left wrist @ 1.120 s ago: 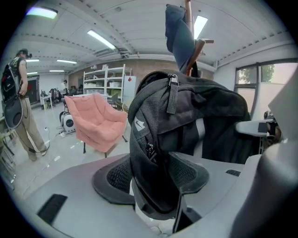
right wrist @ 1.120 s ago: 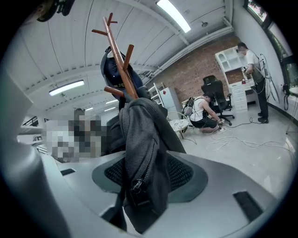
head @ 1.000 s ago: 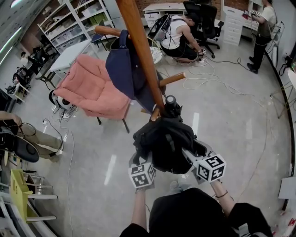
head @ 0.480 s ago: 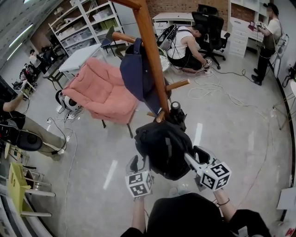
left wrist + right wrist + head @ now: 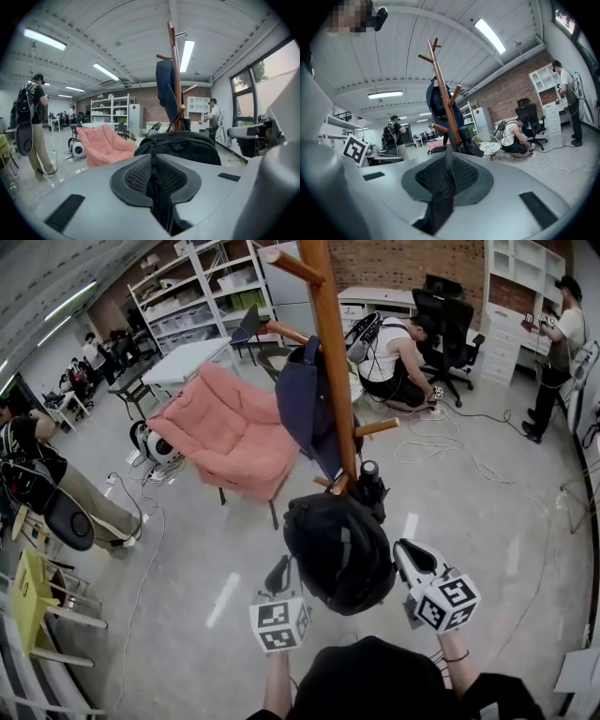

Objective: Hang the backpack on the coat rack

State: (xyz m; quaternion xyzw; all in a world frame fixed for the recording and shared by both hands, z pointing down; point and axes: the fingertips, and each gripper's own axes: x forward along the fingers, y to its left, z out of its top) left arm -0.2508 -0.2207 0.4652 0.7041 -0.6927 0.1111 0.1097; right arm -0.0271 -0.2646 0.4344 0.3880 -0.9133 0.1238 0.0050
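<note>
Workshop floor (image 5: 178, 568), grey; coat rack (image 5: 330, 352) at 12 o'clock; black backpack (image 5: 339, 554) centre, just below its lower peg; left gripper (image 5: 152, 174) at 7 o'clock, jaws just closed, pinching a backpack strap (image 5: 161, 208); right gripper (image 5: 447, 174) at 5 o'clock, likewise clamped on black strap.

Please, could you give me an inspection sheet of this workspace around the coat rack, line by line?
Surface: grey polished floor.
Job's things: black backpack held up against the wooden coat rack; hung or not, unclear.
Clutter: pink armchair; navy garment on the rack.
Grippers: left hand-held gripper and right hand-held gripper have just closed, each on a backpack strap.
Cables: white cables loose on the floor.
Surroundings: shelves, several people working.
</note>
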